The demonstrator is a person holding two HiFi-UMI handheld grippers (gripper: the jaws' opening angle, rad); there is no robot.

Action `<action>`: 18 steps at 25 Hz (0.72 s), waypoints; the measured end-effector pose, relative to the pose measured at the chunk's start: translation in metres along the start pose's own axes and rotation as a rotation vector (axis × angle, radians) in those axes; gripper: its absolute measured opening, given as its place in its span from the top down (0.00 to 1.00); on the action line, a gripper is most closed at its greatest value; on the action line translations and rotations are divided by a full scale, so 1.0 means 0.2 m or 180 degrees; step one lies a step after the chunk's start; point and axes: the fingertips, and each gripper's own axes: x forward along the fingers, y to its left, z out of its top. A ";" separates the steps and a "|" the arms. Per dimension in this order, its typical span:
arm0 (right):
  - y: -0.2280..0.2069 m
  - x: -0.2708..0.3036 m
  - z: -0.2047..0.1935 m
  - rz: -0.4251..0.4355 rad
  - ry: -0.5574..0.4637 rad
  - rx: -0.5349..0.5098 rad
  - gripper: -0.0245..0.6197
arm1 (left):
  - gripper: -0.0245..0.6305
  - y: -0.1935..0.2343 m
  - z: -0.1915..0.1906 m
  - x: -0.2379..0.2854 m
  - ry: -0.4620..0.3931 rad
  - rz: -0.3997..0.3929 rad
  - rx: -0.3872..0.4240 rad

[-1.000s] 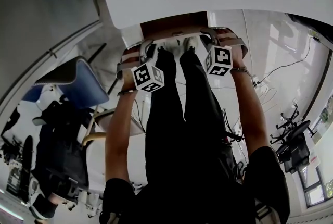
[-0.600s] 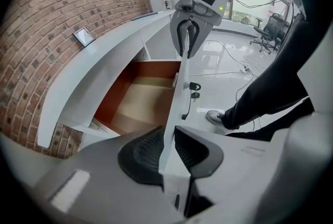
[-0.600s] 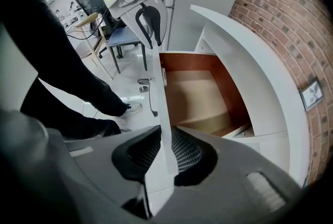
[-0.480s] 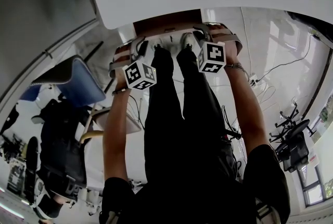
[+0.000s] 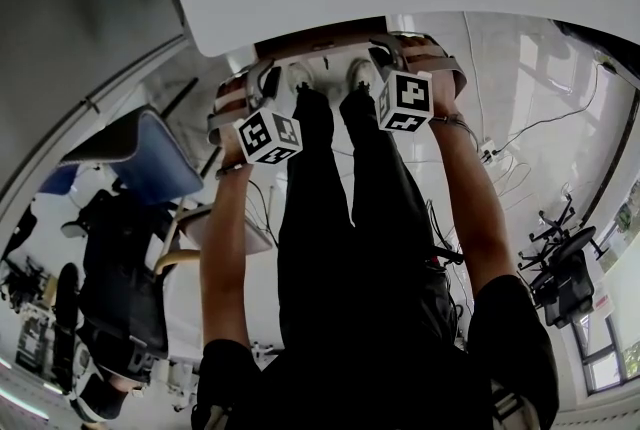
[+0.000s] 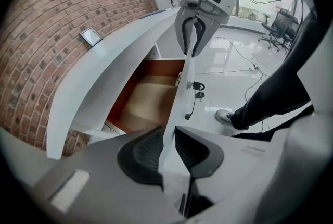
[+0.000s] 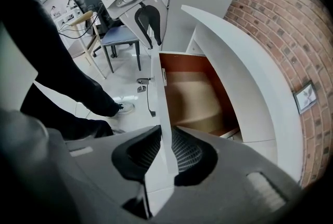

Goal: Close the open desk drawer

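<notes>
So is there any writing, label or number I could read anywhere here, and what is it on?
No text can be read in any view.
Left cube and right cube: black-and-white square patterns only, no letters or digits.
Wall plate: too small to tell whether it bears any print.
</notes>
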 end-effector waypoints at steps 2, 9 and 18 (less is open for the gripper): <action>-0.05 0.01 0.01 -0.0054 0.0005 0.0011 0.85 | 0.82 0.04 0.01 0.02 0.0006 0.0039 -0.0050; -0.12 0.02 0.01 -0.0207 0.0002 0.0023 0.85 | 0.82 0.11 0.03 0.03 -0.0002 0.0153 -0.0131; -0.22 0.02 0.01 -0.0521 0.0017 0.0110 0.84 | 0.82 0.19 0.05 0.05 0.0002 0.0322 -0.0210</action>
